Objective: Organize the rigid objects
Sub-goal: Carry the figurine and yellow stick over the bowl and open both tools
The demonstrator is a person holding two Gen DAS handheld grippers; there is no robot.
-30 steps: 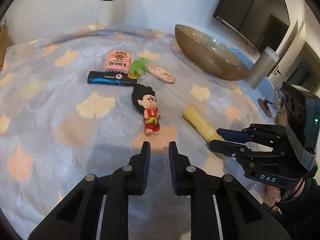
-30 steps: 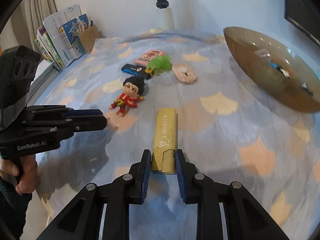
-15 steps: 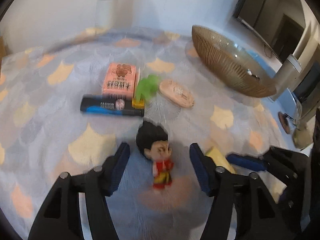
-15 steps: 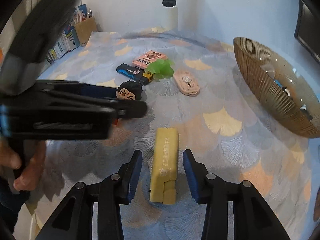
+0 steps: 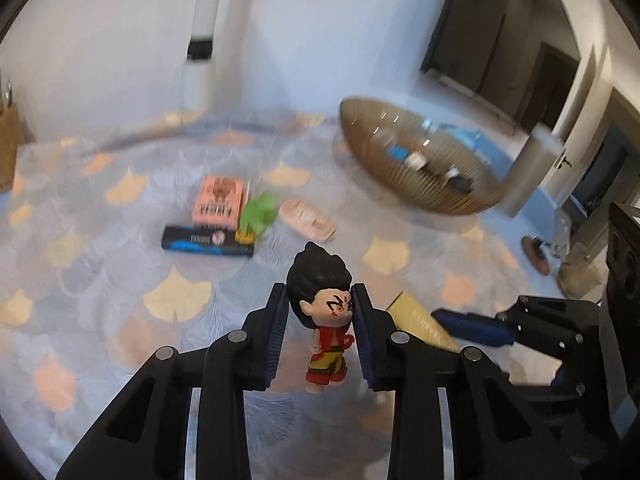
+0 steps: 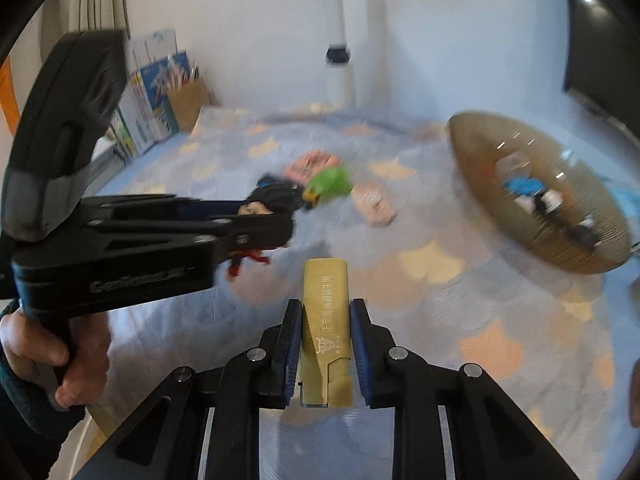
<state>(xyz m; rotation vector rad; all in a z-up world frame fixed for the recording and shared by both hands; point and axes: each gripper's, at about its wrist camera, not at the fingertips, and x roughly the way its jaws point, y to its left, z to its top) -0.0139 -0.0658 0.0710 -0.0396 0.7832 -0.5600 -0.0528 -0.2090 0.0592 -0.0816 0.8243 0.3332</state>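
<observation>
two grippers, one item clamped in each

counts on the leaf-print counter [image 5: 120,300]: one black bar [image 5: 207,241], one pink box [image 5: 219,199] touching its far side, one green toy [image 5: 259,213] just right of the box, one pale pink oval piece [image 5: 307,221], one ribbed amber bowl [image 5: 420,168] far right with several small things inside, too blurred to count.

left gripper [image 5: 319,312]: jaws have just been closing and now pinch the black-haired head of one figurine [image 5: 324,316]; its body hangs between the pads, clear of the cloth. gripper angled down. a bare hand [image 6: 60,360] grips its handle.

right gripper [image 6: 325,340]: clamped on the two long sides of one yellow box [image 6: 325,320], which sticks out forward past the pads, over the counter in front of the bowl; gripper angled down.
</observation>
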